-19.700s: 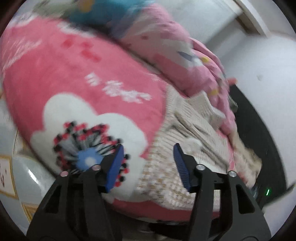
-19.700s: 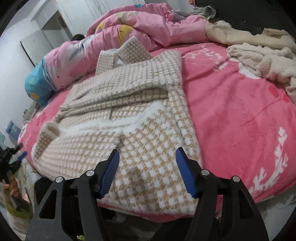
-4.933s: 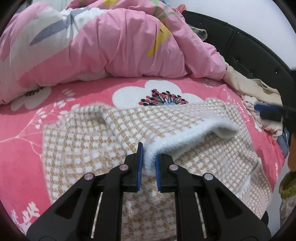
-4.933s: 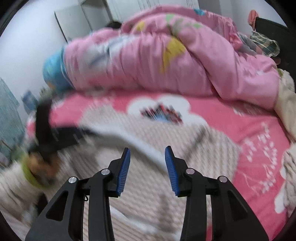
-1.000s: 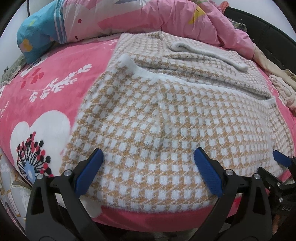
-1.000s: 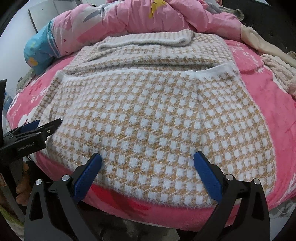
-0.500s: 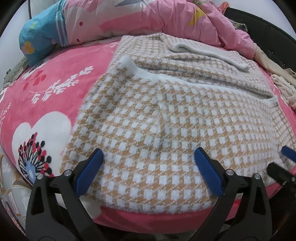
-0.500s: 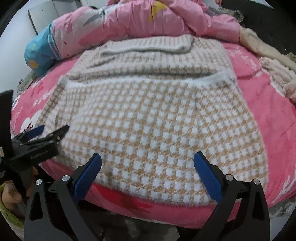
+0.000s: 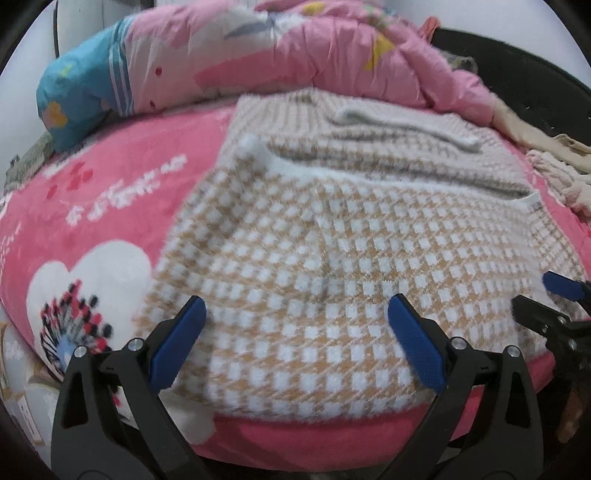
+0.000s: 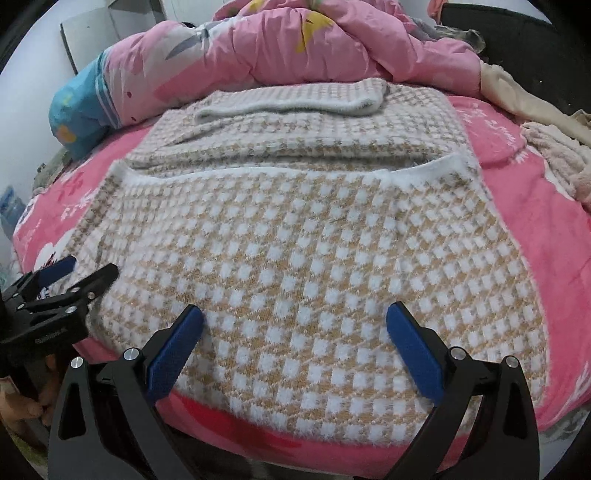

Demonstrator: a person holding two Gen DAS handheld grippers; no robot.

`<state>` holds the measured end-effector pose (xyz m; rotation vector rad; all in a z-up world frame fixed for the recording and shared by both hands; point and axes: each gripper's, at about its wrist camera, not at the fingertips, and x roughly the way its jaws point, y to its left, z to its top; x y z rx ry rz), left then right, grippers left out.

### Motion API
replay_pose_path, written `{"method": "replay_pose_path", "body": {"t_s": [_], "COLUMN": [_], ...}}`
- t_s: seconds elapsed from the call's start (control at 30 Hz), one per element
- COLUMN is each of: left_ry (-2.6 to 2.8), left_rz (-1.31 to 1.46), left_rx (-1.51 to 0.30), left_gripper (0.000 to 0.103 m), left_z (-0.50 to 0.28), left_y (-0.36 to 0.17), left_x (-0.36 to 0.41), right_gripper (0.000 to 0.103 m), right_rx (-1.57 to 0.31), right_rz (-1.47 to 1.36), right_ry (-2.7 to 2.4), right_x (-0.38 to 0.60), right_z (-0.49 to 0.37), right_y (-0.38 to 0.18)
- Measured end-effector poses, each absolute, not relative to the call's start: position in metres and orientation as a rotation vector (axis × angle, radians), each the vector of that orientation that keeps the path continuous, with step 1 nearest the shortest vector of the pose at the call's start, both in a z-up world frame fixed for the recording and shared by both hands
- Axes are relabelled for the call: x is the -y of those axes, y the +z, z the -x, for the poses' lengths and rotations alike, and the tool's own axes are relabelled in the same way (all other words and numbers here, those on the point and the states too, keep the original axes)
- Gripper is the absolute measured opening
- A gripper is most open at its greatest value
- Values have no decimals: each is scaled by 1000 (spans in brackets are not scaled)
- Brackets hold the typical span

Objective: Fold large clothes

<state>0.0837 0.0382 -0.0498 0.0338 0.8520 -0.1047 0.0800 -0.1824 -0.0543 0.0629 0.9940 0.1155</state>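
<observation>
Pink bed (image 9: 110,206) | checked knit (image 10: 306,251) soft, floppy: pinch near-hem corners | left gripper (image 9: 295,343), right gripper (image 10: 295,347) spread wide, empty

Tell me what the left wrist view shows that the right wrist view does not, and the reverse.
Only the left wrist view shows the white flower print on the pink blanket, and the right hand-held gripper seen from the side at the garment's right edge. Only the right wrist view shows the grey cabinet behind the bed and the left hand-held gripper from the side. Both show the checked knit garment partly folded, the pink quilt, the blue pillow, and open jaws holding nothing.
</observation>
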Motion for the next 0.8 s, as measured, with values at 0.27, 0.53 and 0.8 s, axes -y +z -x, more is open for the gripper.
{"method": "replay_pose_path", "body": {"t_s": [0.27,0.53,0.8], "left_ry": [-127,-321,-359], "left_rz": [36,184,212], "left_rx": [-698,-843,-907], "left_gripper": [95,61,42], "left_z": [-86,-134,-160], "left_y": [-24,-44,-58], "left_x": [-90,-116,-114], "right_gripper": [97,97,97], "right_rx": [-998,-999,-999], "right_rz": [-69,-59,-56], "right_ry": [123,134,142], "right_x": [187,185,185], "right_z": [-79,-75,-74], "right_y": [-53,-53,-54]}}
